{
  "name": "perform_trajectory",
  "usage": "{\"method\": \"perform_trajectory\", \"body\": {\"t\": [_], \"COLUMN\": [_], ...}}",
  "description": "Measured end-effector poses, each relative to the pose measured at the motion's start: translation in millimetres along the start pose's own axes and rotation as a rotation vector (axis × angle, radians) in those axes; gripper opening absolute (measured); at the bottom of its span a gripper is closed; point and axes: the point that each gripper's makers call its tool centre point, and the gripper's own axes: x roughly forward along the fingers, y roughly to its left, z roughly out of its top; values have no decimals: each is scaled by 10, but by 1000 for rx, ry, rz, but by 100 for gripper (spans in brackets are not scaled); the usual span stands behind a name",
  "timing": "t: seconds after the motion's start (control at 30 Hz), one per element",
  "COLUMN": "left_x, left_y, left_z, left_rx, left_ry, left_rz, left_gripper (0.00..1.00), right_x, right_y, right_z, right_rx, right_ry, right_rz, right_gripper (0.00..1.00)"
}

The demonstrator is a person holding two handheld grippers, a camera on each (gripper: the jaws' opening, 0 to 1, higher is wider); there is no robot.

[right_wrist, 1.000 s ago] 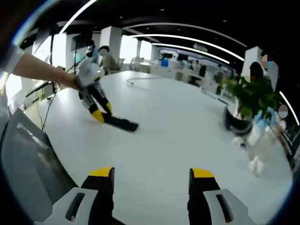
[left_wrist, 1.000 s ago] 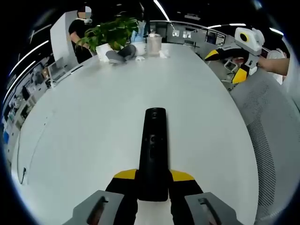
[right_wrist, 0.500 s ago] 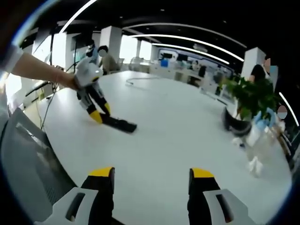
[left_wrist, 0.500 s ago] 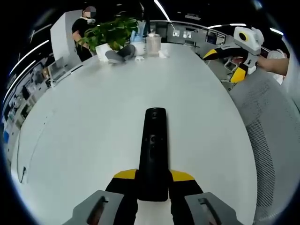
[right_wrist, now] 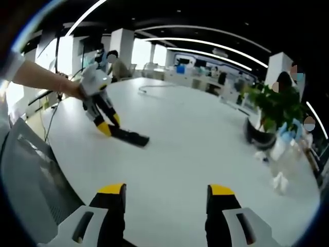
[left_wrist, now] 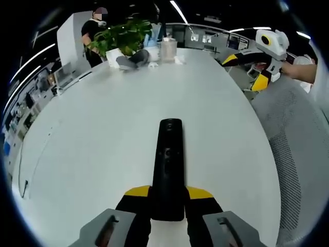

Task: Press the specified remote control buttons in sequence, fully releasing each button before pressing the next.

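A long black remote control [left_wrist: 169, 164] lies flat on the white table [left_wrist: 103, 134], its near end clamped between the yellow-tipped jaws of my left gripper [left_wrist: 168, 194], which is shut on it. In the right gripper view the same remote [right_wrist: 131, 137] lies far off at the left, with the left gripper [right_wrist: 100, 110] on its end and a hand holding it. My right gripper [right_wrist: 165, 191] hovers open above the table with nothing between its jaws. It also appears at the upper right of the left gripper view as a white and yellow gripper [left_wrist: 264, 54], off the table edge.
A potted green plant [left_wrist: 122, 35], a grey object [left_wrist: 131, 59] and a clear jar [left_wrist: 168, 49] stand at the table's far end. A grey mesh chair [left_wrist: 303, 154] stands along the right side. A cable [right_wrist: 154, 87] lies on the far table. People stand in the background.
Both grippers are nearly still. The right gripper view has shifted slightly, so the remote sits a little lower left in it. A person in the background has walked a little.
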Motion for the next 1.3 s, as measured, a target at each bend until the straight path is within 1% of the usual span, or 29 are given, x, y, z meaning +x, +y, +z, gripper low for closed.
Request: {"method": "perform_trajectory", "body": {"t": [0.3, 0.63, 0.73, 0.83, 0.93, 1.1, 1.2, 1.3], "left_x": [2, -5, 1, -3, -7, -4, -10, -18], "left_y": [-8, -44, -47, -44, -47, -69, -94, -101], "left_z": [0, -5, -2, -6, 1, 6, 5, 3], "left_rx": [-7, -18, -9, -14, -17, -6, -3, -6], "left_ry": [-3, -26, -26, -40, -50, -38, -40, -45], "left_rz": [5, 13, 11, 6, 9, 10, 3, 5], "left_gripper": [24, 24, 24, 24, 24, 24, 24, 24], "right_x": [-1, 0, 5, 19, 10, -20, -18, -7], "right_y": [-3, 7, 18, 53, 39, -29, -28, 0], "right_z": [0, -9, -16, -30, -25, -20, -27, -41], "right_rx": [2, -1, -2, -23, -37, -6, 0, -15], "right_ry": [-1, 4, 9, 21, 22, 8, 11, 24], "right_rz": [0, 2, 8, 18, 7, -20, -21, -11], "right_gripper": [61, 61, 61, 61, 61, 61, 60, 60]}}
